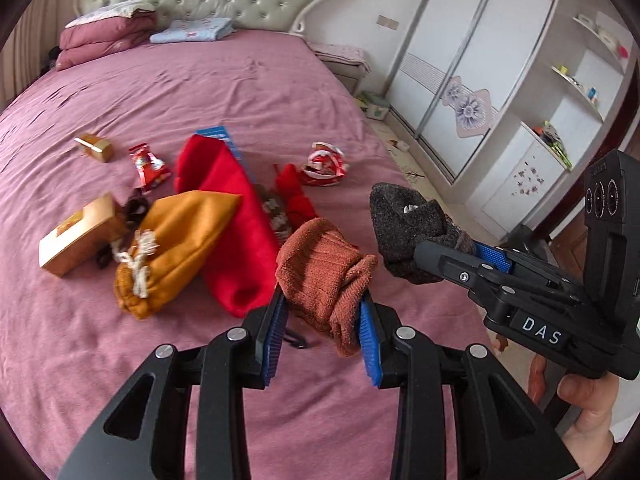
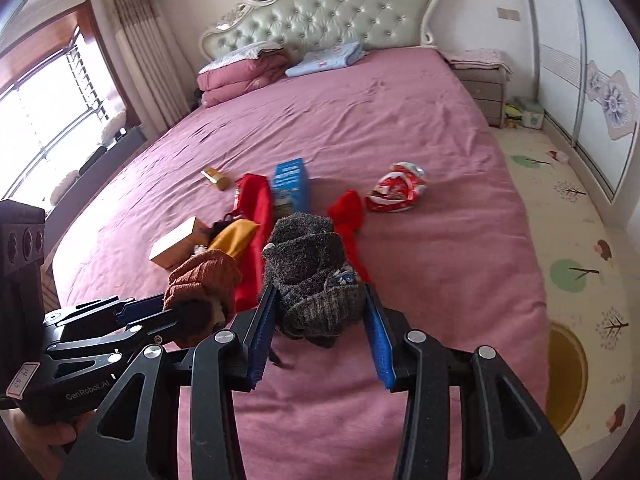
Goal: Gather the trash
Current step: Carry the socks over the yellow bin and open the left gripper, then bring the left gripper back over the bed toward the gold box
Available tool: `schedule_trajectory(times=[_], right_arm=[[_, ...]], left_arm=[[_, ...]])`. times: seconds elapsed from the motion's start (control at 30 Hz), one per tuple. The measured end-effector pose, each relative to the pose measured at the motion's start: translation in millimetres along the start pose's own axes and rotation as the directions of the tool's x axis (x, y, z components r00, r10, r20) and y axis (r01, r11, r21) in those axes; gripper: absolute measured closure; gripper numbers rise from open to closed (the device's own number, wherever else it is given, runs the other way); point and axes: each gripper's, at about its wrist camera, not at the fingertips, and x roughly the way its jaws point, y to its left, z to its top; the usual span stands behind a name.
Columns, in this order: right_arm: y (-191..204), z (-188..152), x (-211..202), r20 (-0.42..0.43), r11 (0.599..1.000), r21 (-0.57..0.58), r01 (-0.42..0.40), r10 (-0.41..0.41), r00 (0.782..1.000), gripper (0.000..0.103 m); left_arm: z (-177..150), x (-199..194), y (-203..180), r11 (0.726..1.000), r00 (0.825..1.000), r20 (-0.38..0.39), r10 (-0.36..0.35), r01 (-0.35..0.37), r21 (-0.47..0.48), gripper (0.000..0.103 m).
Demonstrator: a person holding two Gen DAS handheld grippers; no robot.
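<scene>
My left gripper (image 1: 322, 300) is shut on a rust-brown knitted sock (image 1: 326, 270), held above the pink bed (image 1: 200, 80). To its right, my right gripper (image 1: 430, 254) is shut on a dark grey sock (image 1: 404, 220). From the right wrist view the grey sock (image 2: 308, 268) sits bunched between the right gripper (image 2: 320, 312), with the brown sock (image 2: 200, 280) in the left gripper (image 2: 160, 316) at lower left. On the bed lie a red wrapper (image 1: 149, 166), a crumpled red-and-white wrapper (image 1: 325, 163), a small gold box (image 1: 95, 146), a tan box (image 1: 76, 238) and a blue box (image 2: 291, 184).
A mustard drawstring pouch (image 1: 176, 240), a red cloth (image 1: 236, 216) and a red sock (image 1: 294, 192) lie among the litter. Folded bedding (image 1: 104, 38) sits by the headboard. A nightstand (image 2: 480, 80), a wardrobe (image 1: 480, 80) and a patterned floor mat (image 2: 568, 240) are to the right of the bed.
</scene>
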Motion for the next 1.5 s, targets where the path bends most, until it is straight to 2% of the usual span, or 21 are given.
schedule_trajectory(times=[0.27,0.5,0.77,0.93,0.97,1.03,1.07,1.1,1.3,1.5], right_arm=[[-106.3,-21.6,-45.4,0.029,0.981,0.141,0.135,-0.14,0.99,0.061],[-182.0,-46.2,-76.4,-0.002,0.943,0.23,0.241,-0.247,0.969,0.061],[-252.2,-74.2,-89.7,-0.071,0.899,0.31,0.31,-0.303,0.95,0.061],[-279.0,-80.3,-91.5,-0.094,0.881,0.333,0.336,-0.323,0.942,0.06],[-282.6,-80.8,-92.1,-0.095,0.878,0.336,0.34,-0.327,0.94,0.059],[-288.7,-81.5,-94.2,-0.094,0.869,0.345,0.356,-0.345,0.934,0.053],[-290.9,-82.1,-95.9,-0.094,0.864,0.347,0.364,-0.355,0.93,0.048],[-292.7,-82.5,-97.8,-0.089,0.86,0.35,0.372,-0.365,0.927,0.046],[-295.9,-83.1,-109.0,-0.064,0.854,0.367,0.369,-0.372,0.926,0.046],[-271.2,-69.1,-111.1,-0.031,0.882,0.329,0.337,-0.347,0.938,0.046]], left_arm=[[4.8,60.3,-86.7,0.989,0.989,-0.088,-0.122,0.128,0.072,0.069],[7.4,106.4,-153.3,0.968,0.966,-0.168,-0.198,0.219,0.123,0.069],[9.5,157.4,-215.1,0.939,0.937,-0.244,-0.249,0.296,0.175,0.069],[8.2,184.7,-241.5,0.926,0.919,-0.28,-0.278,0.334,0.177,0.068],[7.6,188.8,-247.0,0.926,0.92,-0.28,-0.272,0.33,0.184,0.063],[7.1,191.9,-252.6,0.928,0.927,-0.268,-0.262,0.318,0.193,0.042],[7.4,192.3,-254.3,0.93,0.93,-0.262,-0.257,0.312,0.195,0.024],[7.4,190.7,-255.1,0.932,0.936,-0.247,-0.252,0.303,0.198,0.02],[8.5,182.5,-254.6,0.932,0.944,-0.239,-0.226,0.281,0.228,0.02],[9.2,163.9,-242.2,0.936,0.955,-0.21,-0.21,0.258,0.238,0.02]])
